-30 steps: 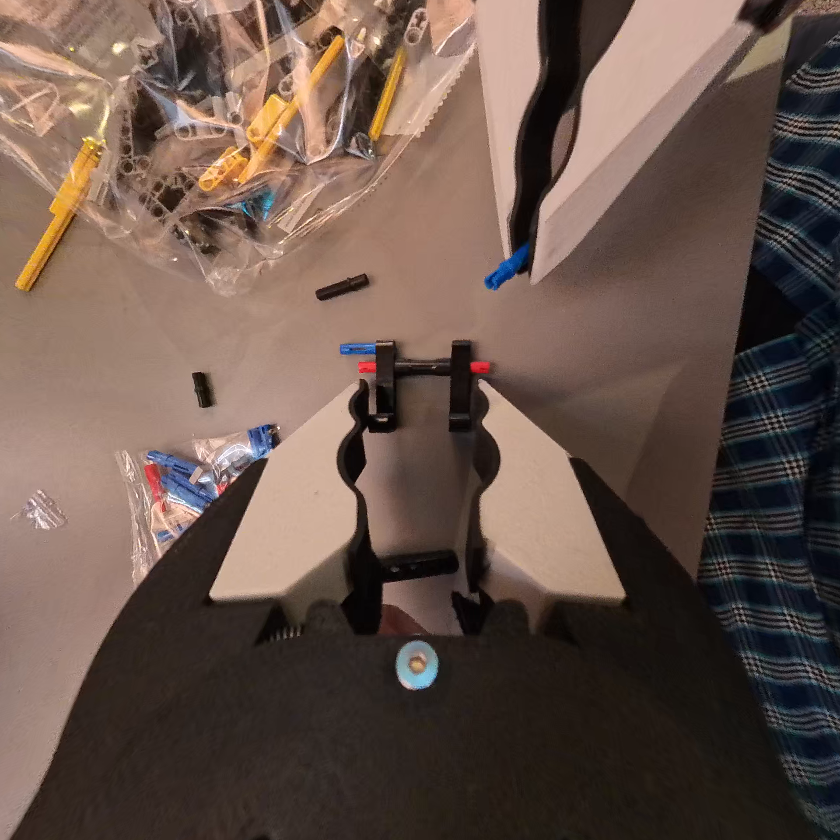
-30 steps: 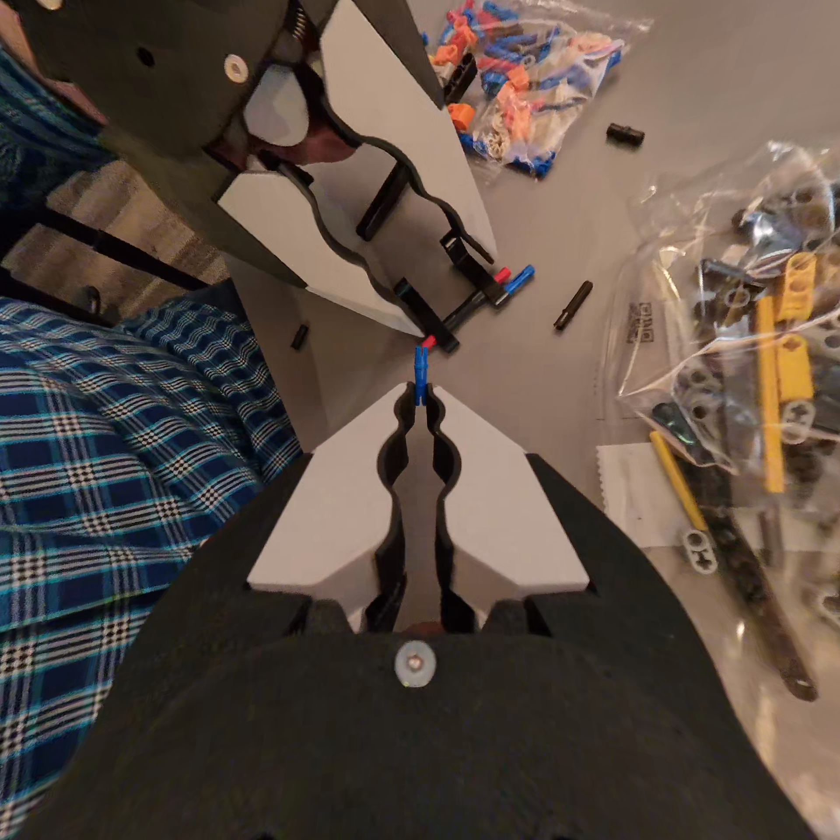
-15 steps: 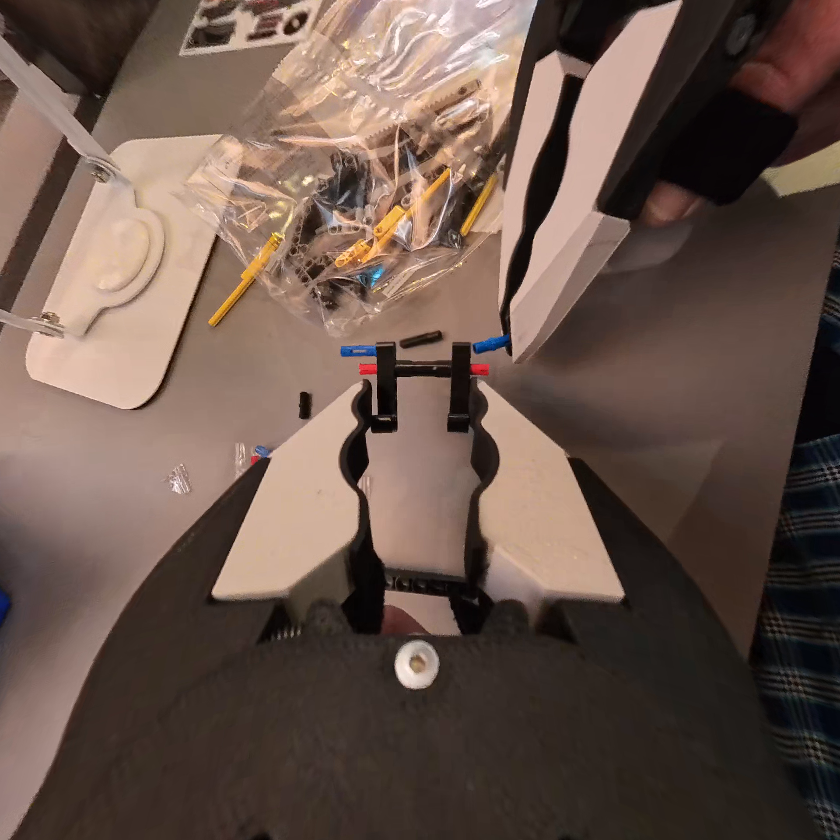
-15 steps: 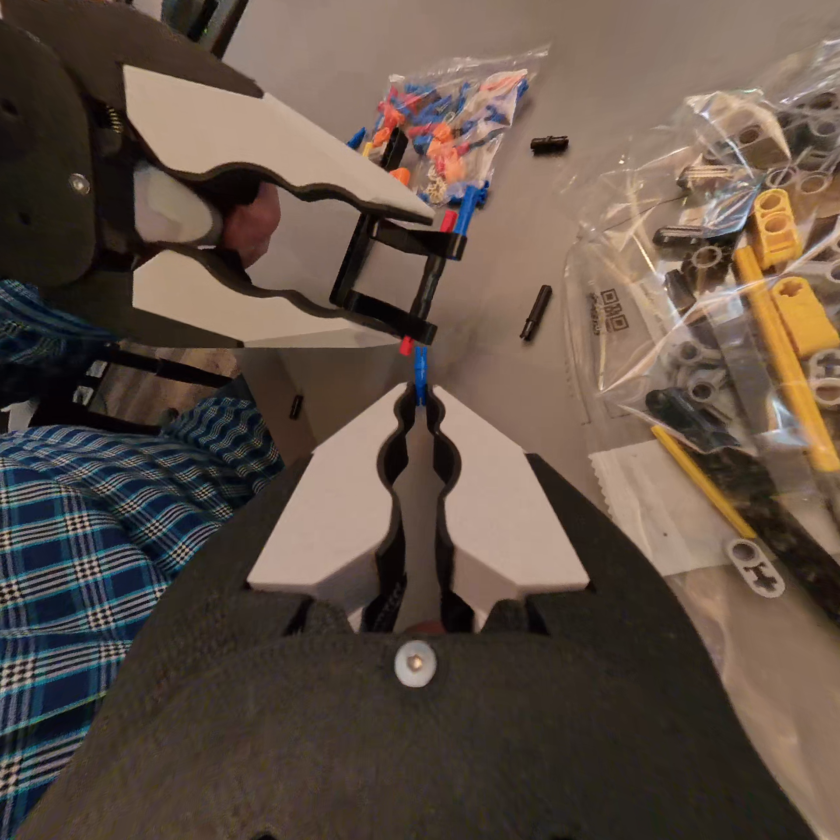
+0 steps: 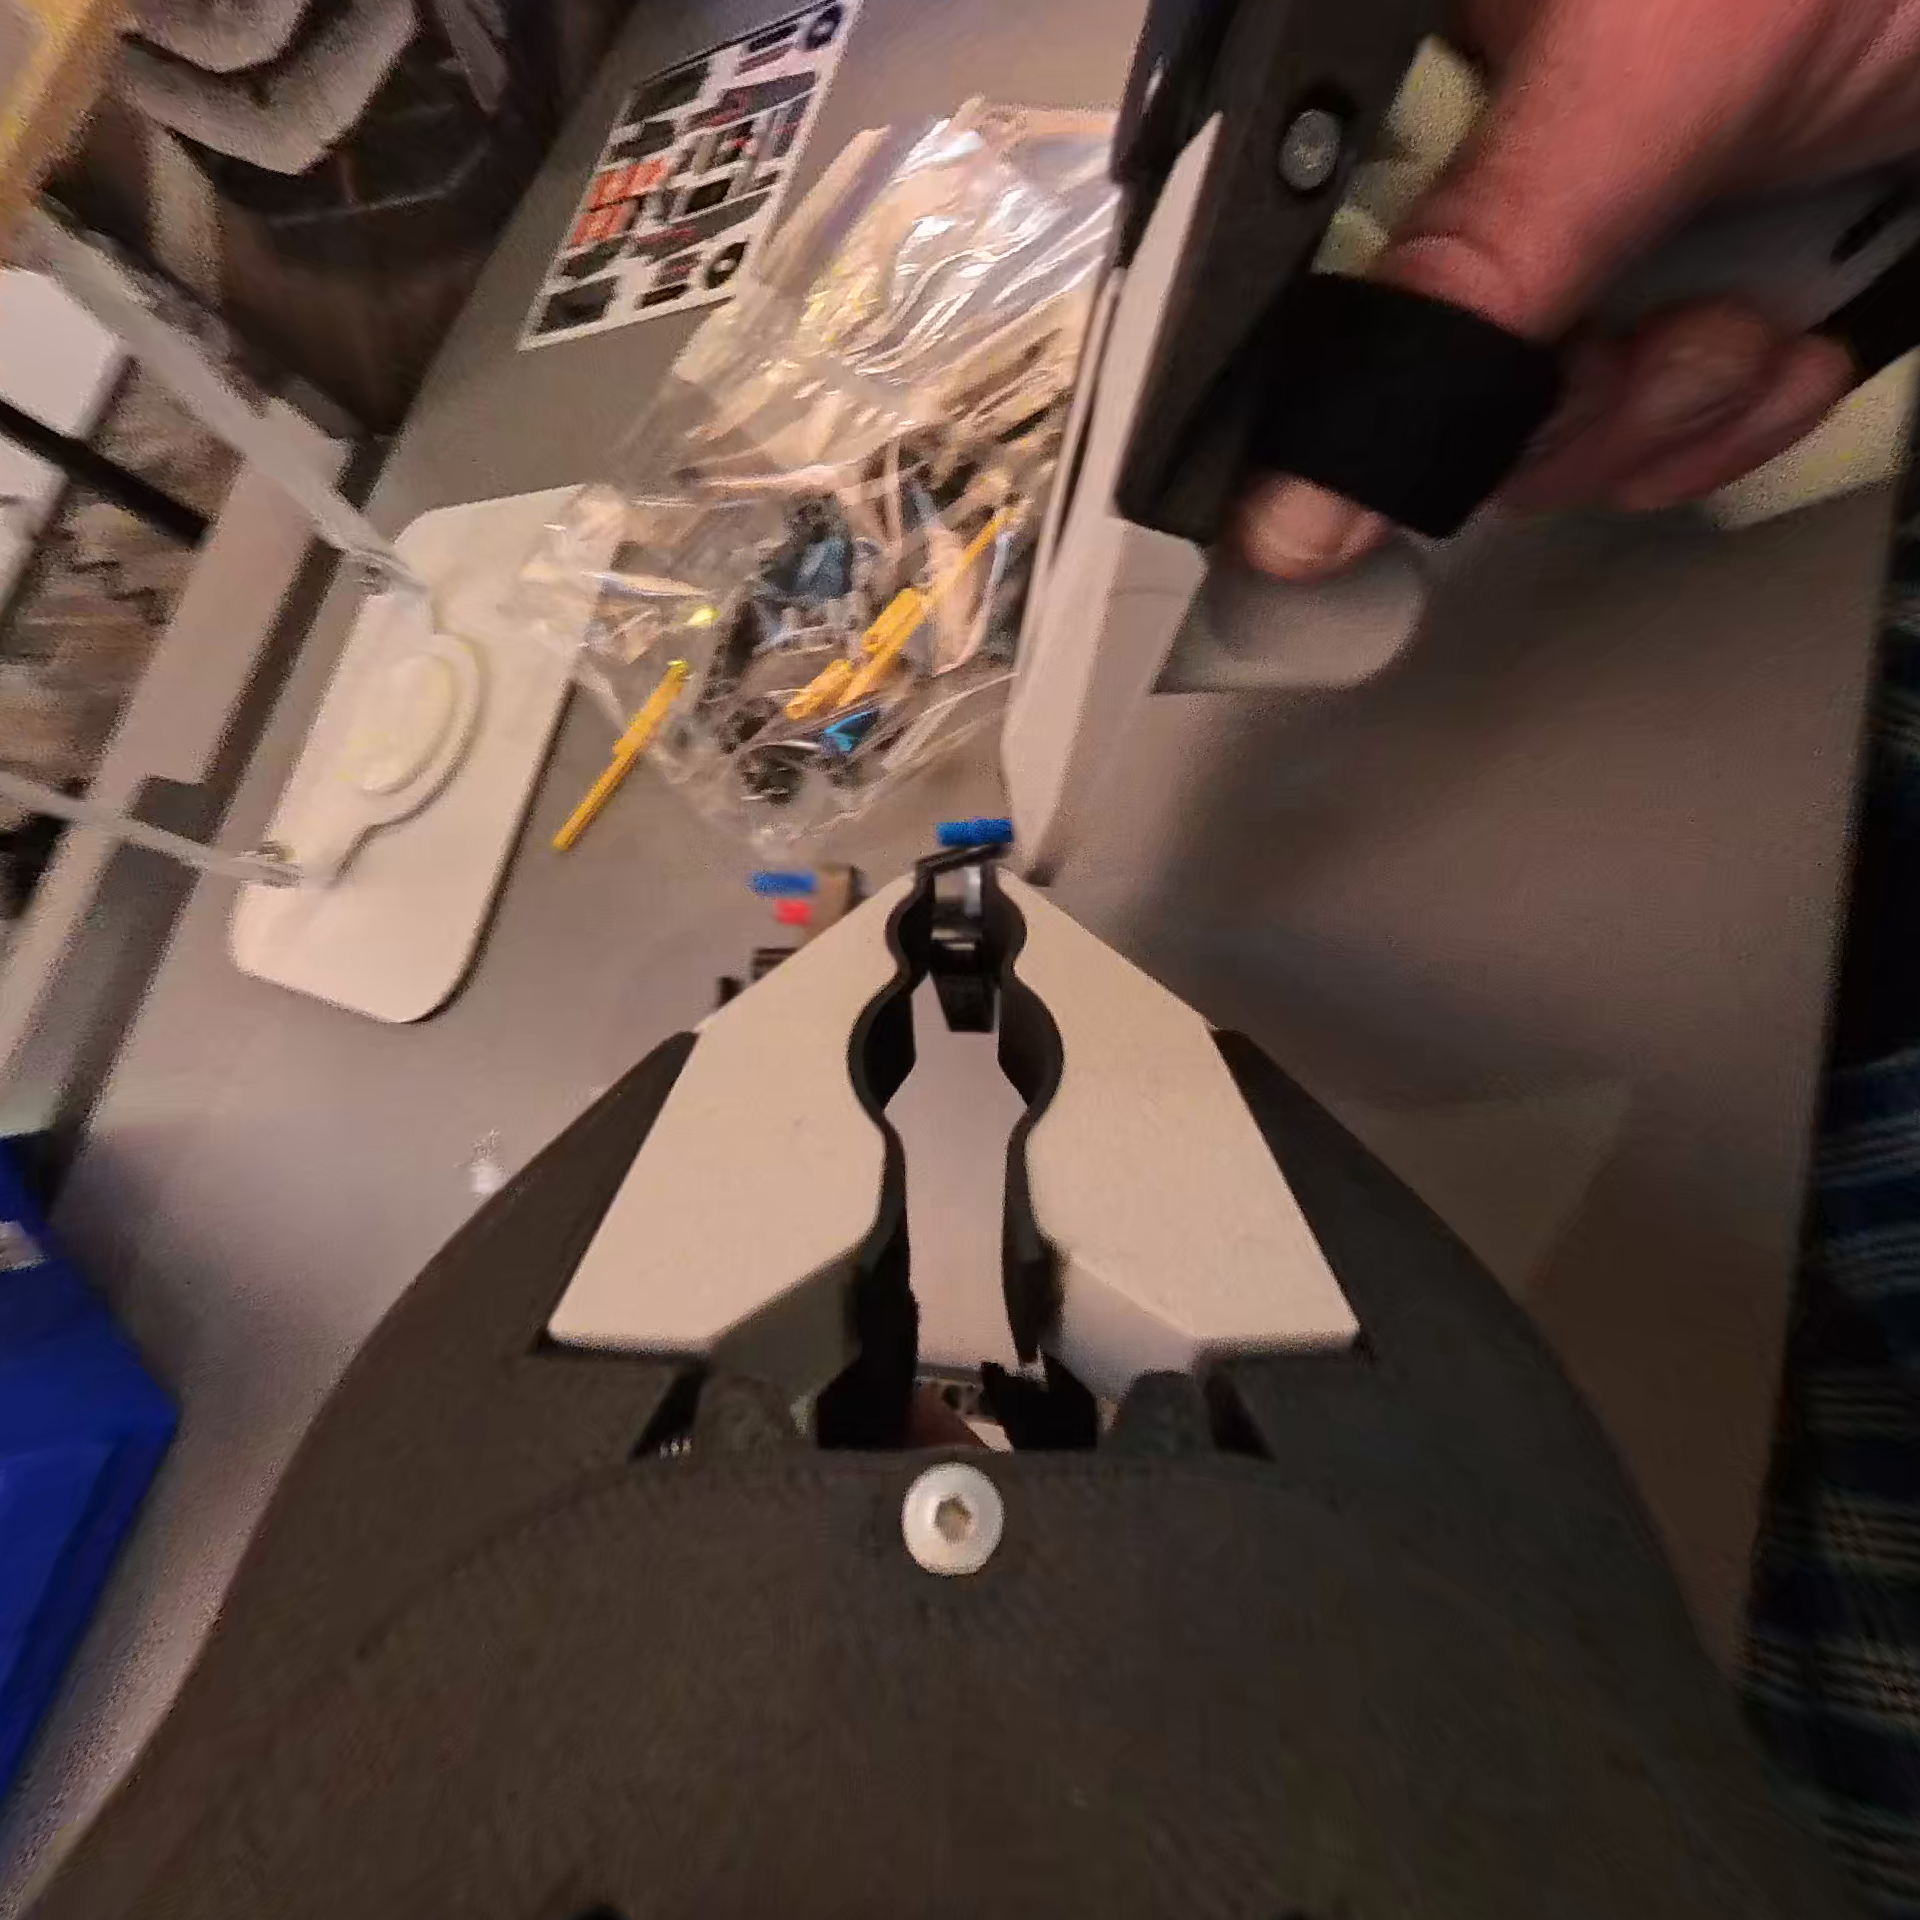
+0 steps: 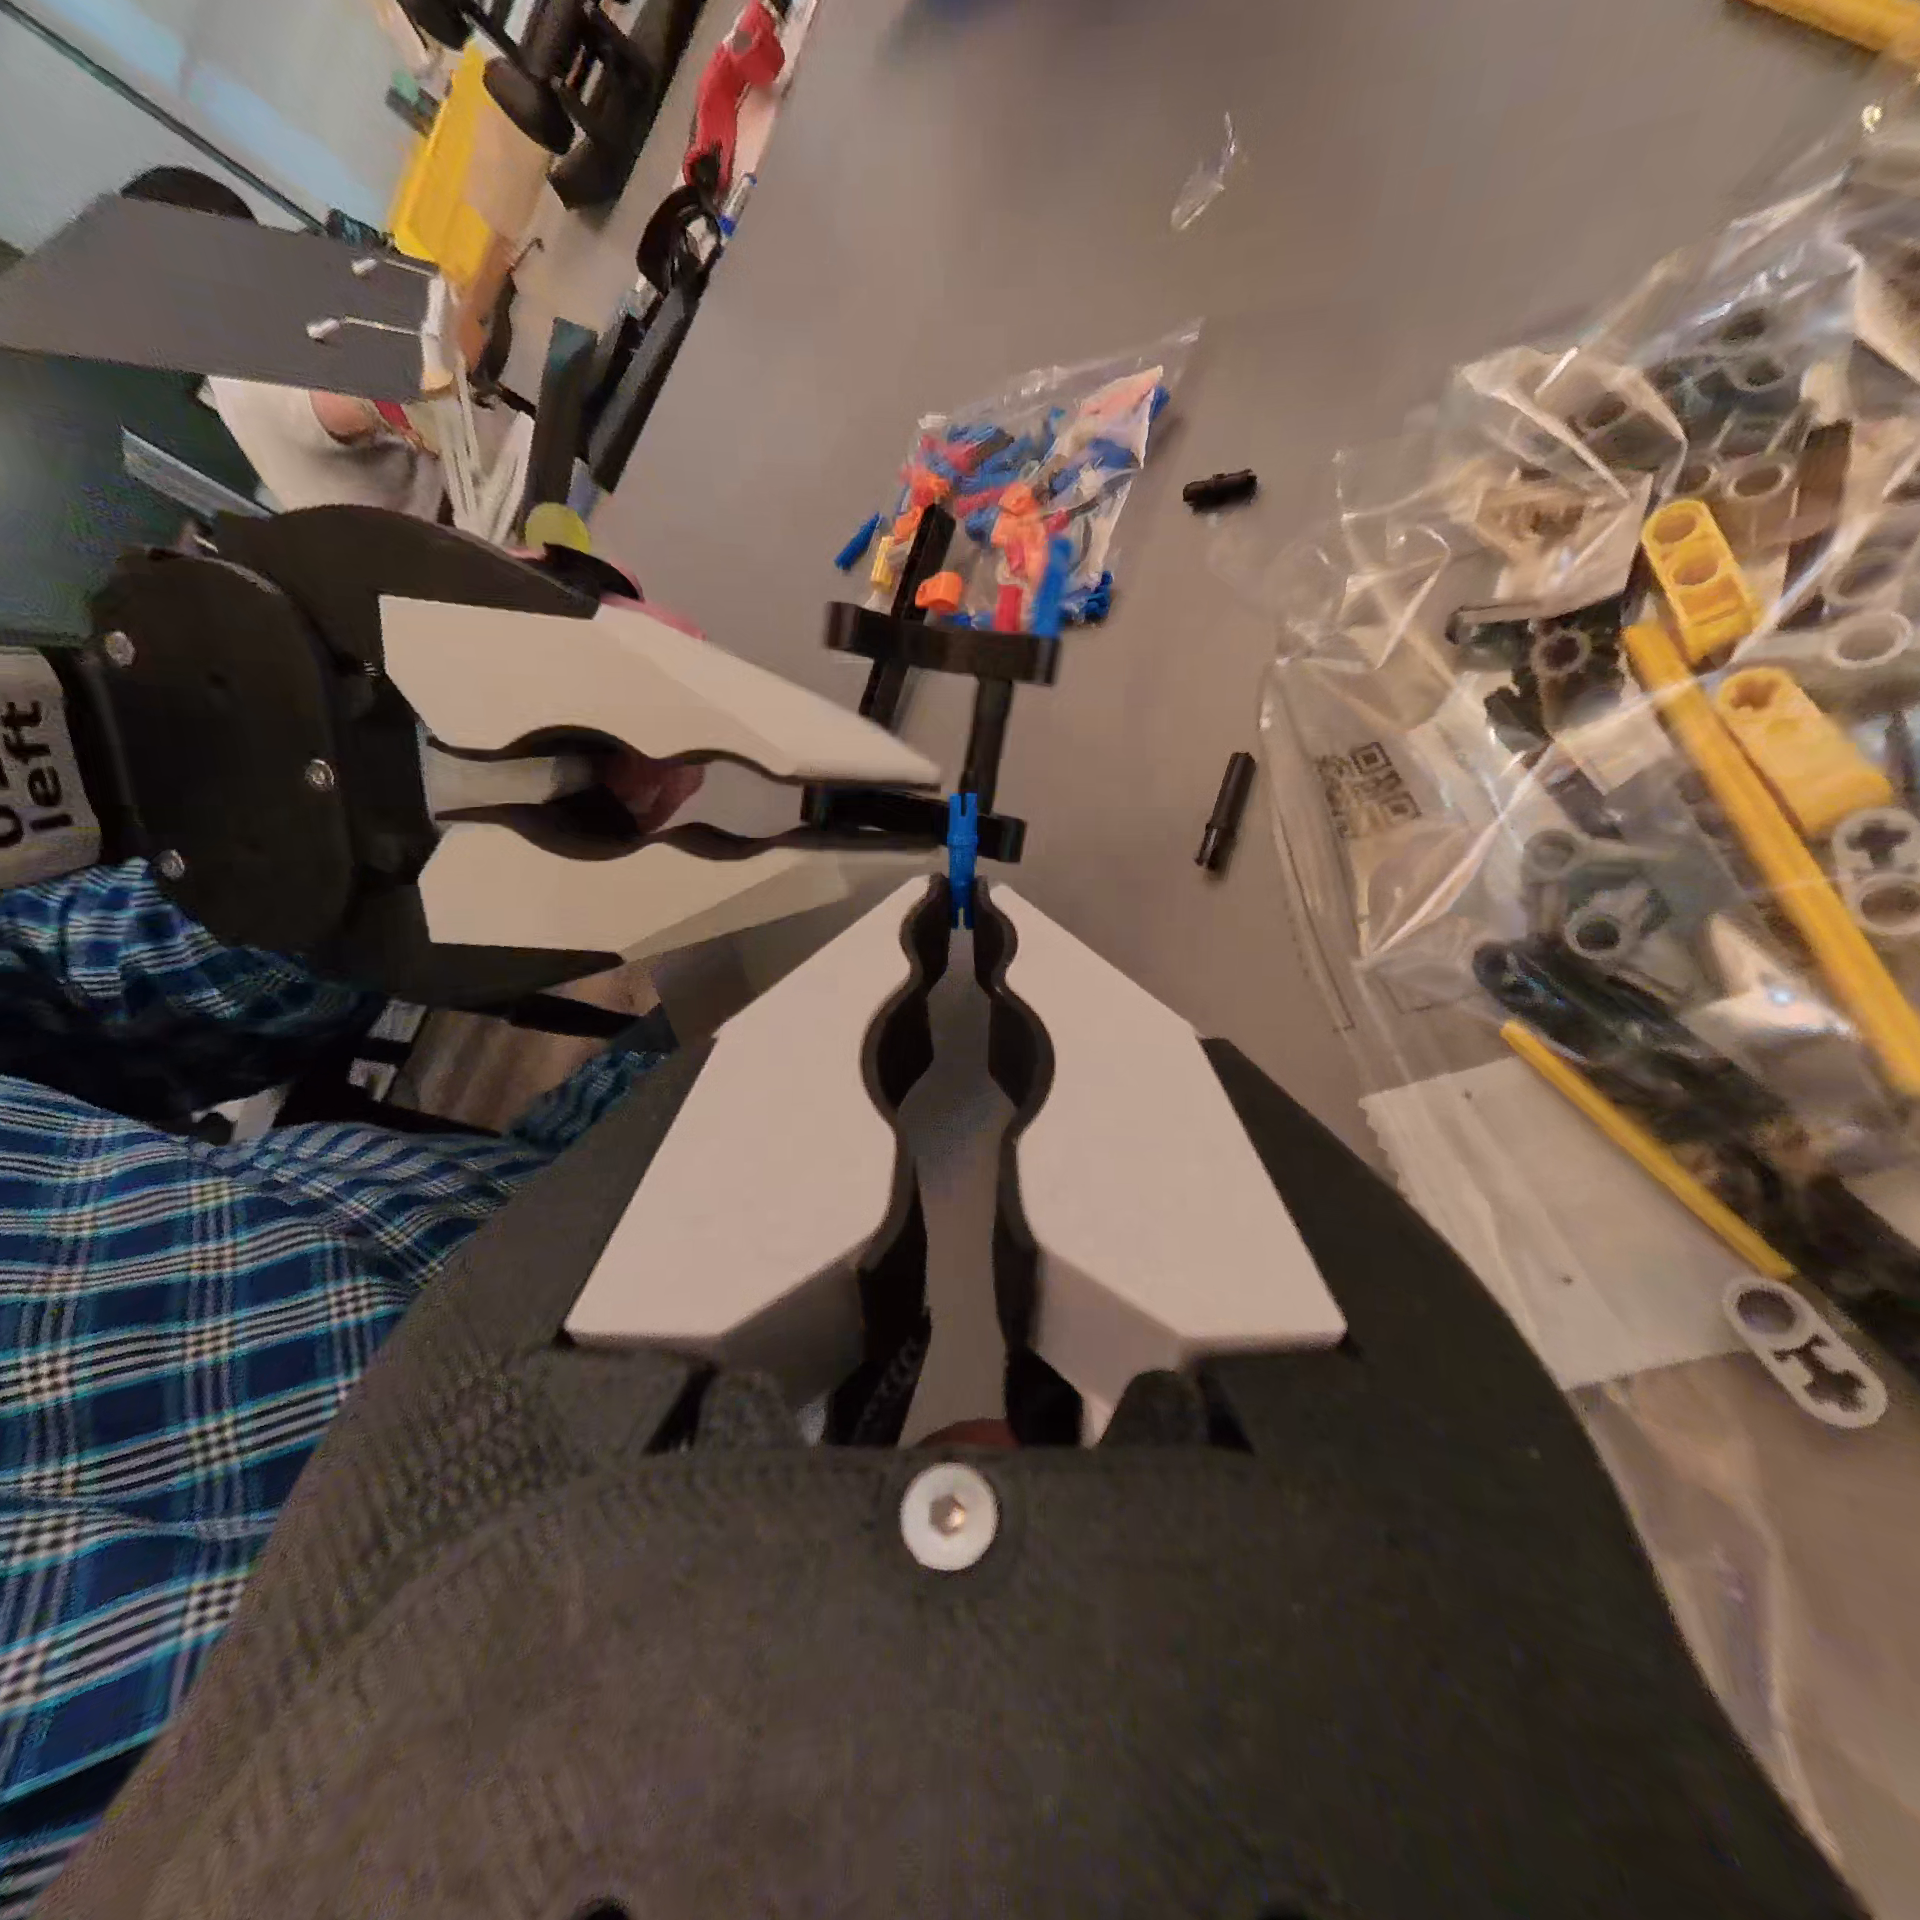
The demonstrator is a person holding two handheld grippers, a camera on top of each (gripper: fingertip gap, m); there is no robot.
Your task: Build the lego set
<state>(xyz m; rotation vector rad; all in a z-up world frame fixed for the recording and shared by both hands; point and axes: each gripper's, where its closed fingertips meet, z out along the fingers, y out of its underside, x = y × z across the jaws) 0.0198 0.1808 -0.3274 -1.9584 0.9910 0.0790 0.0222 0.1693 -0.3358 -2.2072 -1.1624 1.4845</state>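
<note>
My left gripper [image 5: 958,883] is shut on one beam of the black lego assembly [image 5: 961,982], a small frame of two black beams on a cross axle with blue and red pins. In the right wrist view the left gripper [image 6: 914,810] holds the assembly [image 6: 940,649] in the air with one beam above the other. My right gripper [image 6: 961,902] is shut on a blue pin [image 6: 961,842], whose tip sits at the end of the lower beam. In the blurred left wrist view the right gripper [image 5: 1029,847] comes in from above with the blue pin [image 5: 974,831].
A large clear bag of black, grey and yellow parts [image 6: 1662,727] lies to the right. A small bag of coloured pins [image 6: 1029,499] lies behind the assembly. Loose black pins [image 6: 1226,810] lie on the grey table [image 6: 935,260]. A white plate [image 5: 395,748] and a sticker sheet [image 5: 686,177] lie farther off. Only a small space, under 4 cm, lies between the two pairs of fingers. The white plate [image 5: 395,748] is about equally far from each gripper, around 30 cm.
The left gripper's jaws have narrowed from spanning both beams to holding one, and the assembly has turned. The right gripper has brought the blue pin up to the beam's end.
</note>
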